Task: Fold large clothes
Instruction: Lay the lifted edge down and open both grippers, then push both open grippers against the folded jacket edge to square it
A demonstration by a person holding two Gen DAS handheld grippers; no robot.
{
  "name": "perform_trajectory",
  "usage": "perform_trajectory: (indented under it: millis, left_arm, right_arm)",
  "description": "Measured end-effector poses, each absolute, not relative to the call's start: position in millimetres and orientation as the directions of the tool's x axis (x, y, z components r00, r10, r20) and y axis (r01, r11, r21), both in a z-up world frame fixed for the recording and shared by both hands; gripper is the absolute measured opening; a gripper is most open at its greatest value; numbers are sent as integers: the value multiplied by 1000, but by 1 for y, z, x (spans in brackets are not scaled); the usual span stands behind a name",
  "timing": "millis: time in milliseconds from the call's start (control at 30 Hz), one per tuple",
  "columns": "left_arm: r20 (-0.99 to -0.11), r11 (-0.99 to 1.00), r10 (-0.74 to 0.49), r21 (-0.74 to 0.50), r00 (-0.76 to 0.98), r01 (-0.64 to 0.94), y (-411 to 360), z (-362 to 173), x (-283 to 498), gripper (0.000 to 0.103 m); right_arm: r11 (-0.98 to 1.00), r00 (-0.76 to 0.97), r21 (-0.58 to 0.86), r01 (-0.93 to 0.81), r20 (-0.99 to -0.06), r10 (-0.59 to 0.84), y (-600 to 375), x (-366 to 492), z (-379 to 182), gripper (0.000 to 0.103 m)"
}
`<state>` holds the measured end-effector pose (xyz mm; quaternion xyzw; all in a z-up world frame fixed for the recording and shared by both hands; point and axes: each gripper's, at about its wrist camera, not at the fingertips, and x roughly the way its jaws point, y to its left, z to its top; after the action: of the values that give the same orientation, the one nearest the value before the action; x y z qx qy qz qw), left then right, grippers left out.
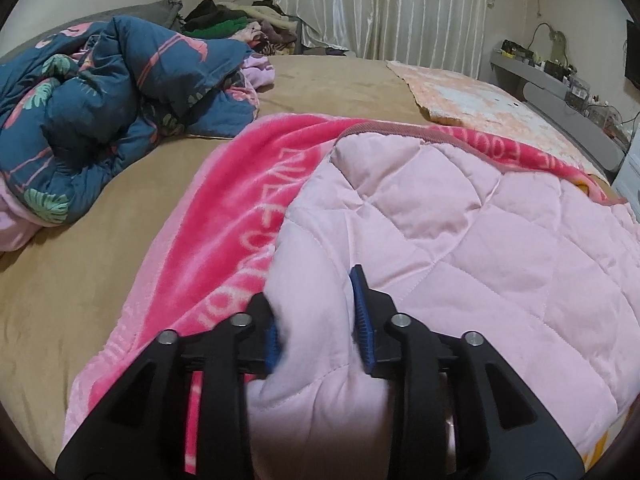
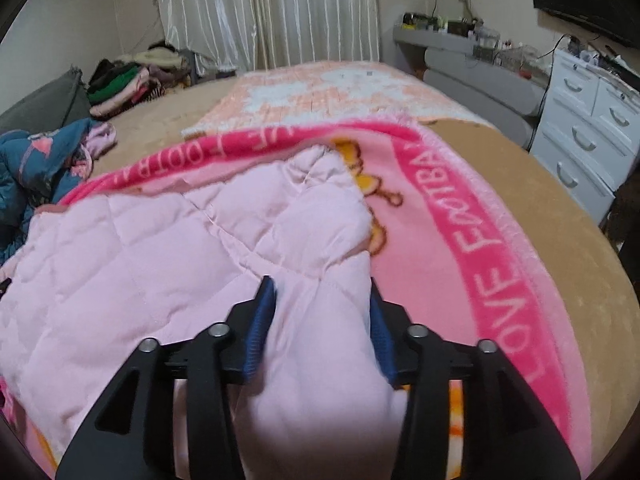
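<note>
A pale pink quilted piece [image 1: 460, 240] lies spread over a bright pink fleece blanket with white lettering [image 1: 240, 208] on the bed. My left gripper [image 1: 312, 286] stands open at its near left edge. A fold of the quilted fabric bulges loosely between the blue pads [image 1: 362, 312]. In the right wrist view the same quilted piece [image 2: 160, 240] covers the left of the lettered blanket [image 2: 460, 208]. My right gripper [image 2: 320, 282] is open around its near right corner. The fabric lies slack between its wide-set fingers [image 2: 260, 320].
The tan bed sheet [image 1: 80, 272] runs left and far. A bunched blue floral duvet [image 1: 100, 100] sits at the left, with a clothes pile [image 1: 224, 20] behind it. An orange-and-white blanket [image 2: 320, 88] lies beyond. A white dresser [image 2: 588, 120] and a grey shelf [image 2: 460, 52] stand at the right.
</note>
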<state>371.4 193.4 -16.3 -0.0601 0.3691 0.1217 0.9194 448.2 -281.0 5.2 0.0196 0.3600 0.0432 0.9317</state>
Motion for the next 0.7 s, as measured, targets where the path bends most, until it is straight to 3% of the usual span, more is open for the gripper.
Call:
perform_trajectory:
  millis: [33, 100, 233, 333, 500, 700]
  left_arm:
    - [-689, 961, 184, -25, 701, -277, 195, -12, 367, 45]
    - [-664, 958, 199, -24, 720, -287, 195, -1, 356, 55]
    - [-609, 961, 207, -19, 766, -274, 181, 22, 322, 67]
    - [-601, 978, 145, -35, 786, -207, 156, 29, 296, 71]
    - [-656, 980, -45, -175, 754, -94, 116, 8, 282, 72]
    - [-722, 982, -30, -149, 692, -113, 103, -25, 307, 76]
  right_arm:
    - [995, 752, 72, -74, -651, 103, -281, 438, 11, 63]
    - [993, 784, 69, -96, -610, 118, -283, 412, 22, 70]
    - [985, 802, 72, -155, -573, 168, -281, 365, 31, 72]
    - [976, 782, 66, -210, -587, 208, -271, 342, 26, 74]
    - [966, 713, 91, -243, -658, 242, -246, 344, 6, 74]
    - [975, 630, 97, -200, -749, 203, -230, 372, -18, 80]
